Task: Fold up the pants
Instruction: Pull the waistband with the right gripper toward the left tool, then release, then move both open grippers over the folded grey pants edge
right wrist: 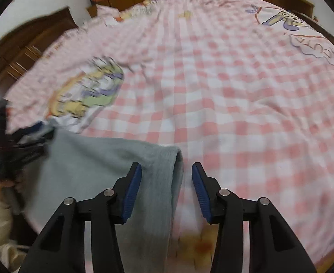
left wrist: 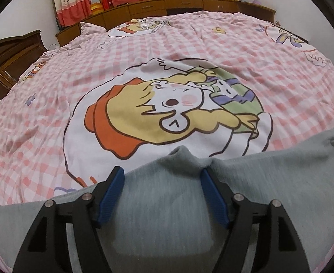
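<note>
Grey pants [left wrist: 167,204]: spread flat at the near edge of a bed with a pink checked cartoon cover [left wrist: 212,68]. Left tool [left wrist: 162,177]: jaws spread wide over the grey cloth, gripping nothing. Right tool [right wrist: 166,173]: jaws parted, the pants' folded edge between them, pads not pressing.

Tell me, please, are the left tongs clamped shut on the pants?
No, the left tongs stand open over the grey pants, pads apart from the cloth.
</note>
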Available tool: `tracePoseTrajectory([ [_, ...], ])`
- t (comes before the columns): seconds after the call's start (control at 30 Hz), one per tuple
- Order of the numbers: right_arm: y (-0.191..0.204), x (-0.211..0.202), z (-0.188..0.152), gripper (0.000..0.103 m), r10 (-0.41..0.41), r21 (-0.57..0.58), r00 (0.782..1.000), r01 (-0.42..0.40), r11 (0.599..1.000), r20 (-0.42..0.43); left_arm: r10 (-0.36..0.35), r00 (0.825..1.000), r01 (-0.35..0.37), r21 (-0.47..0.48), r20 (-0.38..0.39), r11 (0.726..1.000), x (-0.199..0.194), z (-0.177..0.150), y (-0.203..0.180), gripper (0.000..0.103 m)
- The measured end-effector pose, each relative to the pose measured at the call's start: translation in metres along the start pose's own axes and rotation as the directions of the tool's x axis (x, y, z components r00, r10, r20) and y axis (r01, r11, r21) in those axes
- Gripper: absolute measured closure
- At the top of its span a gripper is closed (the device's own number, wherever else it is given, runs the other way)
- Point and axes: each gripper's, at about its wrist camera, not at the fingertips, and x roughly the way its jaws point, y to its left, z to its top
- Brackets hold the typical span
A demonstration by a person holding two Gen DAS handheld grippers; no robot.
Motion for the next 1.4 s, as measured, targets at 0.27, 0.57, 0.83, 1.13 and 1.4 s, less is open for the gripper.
tracePoseTrajectory([
  [0.27,-0.009,0.036,0.0,0.06,-0.011,0.027,1.0,0.01,1.0,0.015,-0.043,0.999,0.043,-0.076,0.002,0.996,0.033,0.008,0.015,0.014],
  [0.57,0.013,0.002,0.001,0.06,-0.108,0.008,0.991,0.108,0.994,0.08,-0.087,0.996,0.085,-0.122,-0.015,0.989,0.044,0.011,0.023,0.006],
  [0.83,0.056,-0.032,-0.002,0.06,-0.078,-0.103,0.99,0.09,0.991,0.116,-0.056,0.998,0.055,-0.054,-0.016,0.997,0.019,0.015,0.022,0.006],
  [1.13,0.111,-0.028,-0.02,0.06,0.036,-0.13,0.996,-0.026,0.991,0.076,-0.012,1.0,0.012,-0.024,-0.003,1.0,-0.029,-0.006,0.05,0.006],
  [1.4,0.159,-0.003,-0.034,0.06,0.125,-0.07,0.992,-0.125,0.99,-0.011,0.012,1.0,-0.015,-0.126,-0.025,0.992,-0.061,-0.041,0.101,0.006],
])
